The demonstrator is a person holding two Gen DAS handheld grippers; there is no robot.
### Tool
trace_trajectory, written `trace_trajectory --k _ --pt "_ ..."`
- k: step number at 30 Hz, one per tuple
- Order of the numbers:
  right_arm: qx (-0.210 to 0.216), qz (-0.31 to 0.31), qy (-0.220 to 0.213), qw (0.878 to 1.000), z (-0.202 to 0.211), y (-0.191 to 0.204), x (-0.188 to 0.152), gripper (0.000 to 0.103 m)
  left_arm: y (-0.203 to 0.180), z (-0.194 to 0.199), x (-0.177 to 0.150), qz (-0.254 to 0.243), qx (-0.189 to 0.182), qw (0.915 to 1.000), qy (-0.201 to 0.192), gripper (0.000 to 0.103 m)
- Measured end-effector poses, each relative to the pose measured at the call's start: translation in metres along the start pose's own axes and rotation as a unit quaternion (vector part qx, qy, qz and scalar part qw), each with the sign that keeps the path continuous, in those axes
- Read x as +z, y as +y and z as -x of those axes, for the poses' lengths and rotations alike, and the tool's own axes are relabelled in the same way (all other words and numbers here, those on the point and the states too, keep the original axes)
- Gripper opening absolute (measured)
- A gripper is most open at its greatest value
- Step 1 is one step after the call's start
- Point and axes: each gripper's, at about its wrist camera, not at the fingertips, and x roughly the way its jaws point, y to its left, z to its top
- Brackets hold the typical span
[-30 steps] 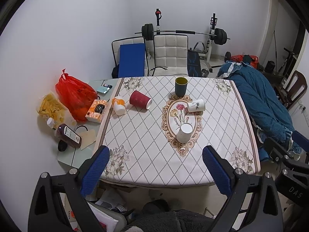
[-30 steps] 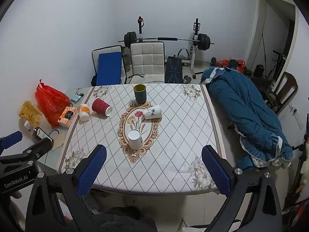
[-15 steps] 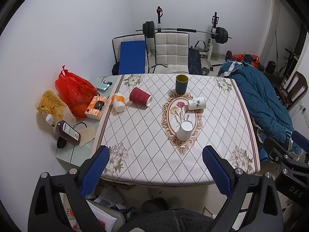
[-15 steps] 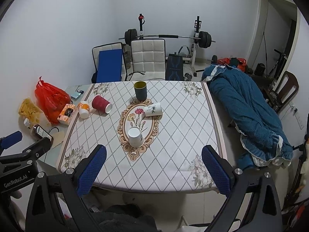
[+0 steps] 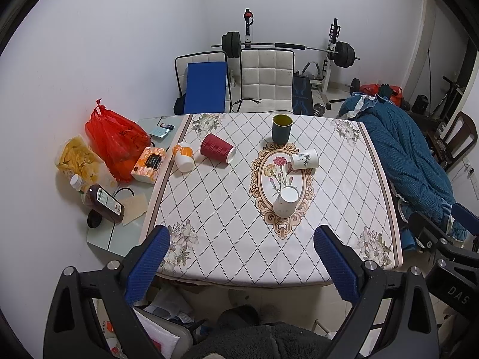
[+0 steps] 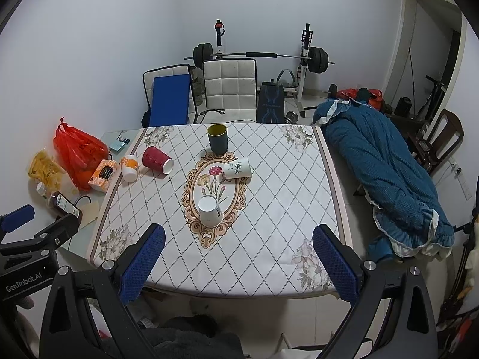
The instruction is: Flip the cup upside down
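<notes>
The cup I judge to be mine is the dark green cup (image 5: 282, 128), the only one on the counter (image 5: 215, 209) that clearly stands mouth up; it sits in the upper middle of the left view, just above the top of the oval flower medallion. It looks like a stiff, smooth-walled tumbler, probably light and empty, though I cannot see its bottom. A smooth wall may slip, so I would pinch it across the mid-body, not at the rim, and leave room to roll the wrist. Below it in frame, a printed white cup (image 5: 304, 158) lies on its side, and a plain white cup (image 5: 286, 202) stands on the medallion, seemingly base up. A red cup (image 5: 217, 149) lies on its side to the left. The left tongs (image 5: 241, 233) are released, spread wide and holding nothing, at the counter's near edge, well apart from the green cup. The right tongs (image 6: 238, 230) are likewise released and empty, equally far back.
</notes>
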Motion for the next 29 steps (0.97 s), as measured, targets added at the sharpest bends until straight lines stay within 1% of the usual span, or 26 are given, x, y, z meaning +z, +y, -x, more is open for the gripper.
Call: trace_trajectory --k 11,29 --pt "-0.005 -0.011 0.002 1.0 0.0008 -0.0061 0.0 0.101 -0.0078 -0.0061 -0.0078 0.001 -0.002 1.0 0.001 0.099" --pt "0.001 -0.018 0.001 1.0 0.0013 0.0016 -0.0007 0.101 -0.008 -0.0029 -0.0032 0.007 0.002 1.0 0.0 0.099"
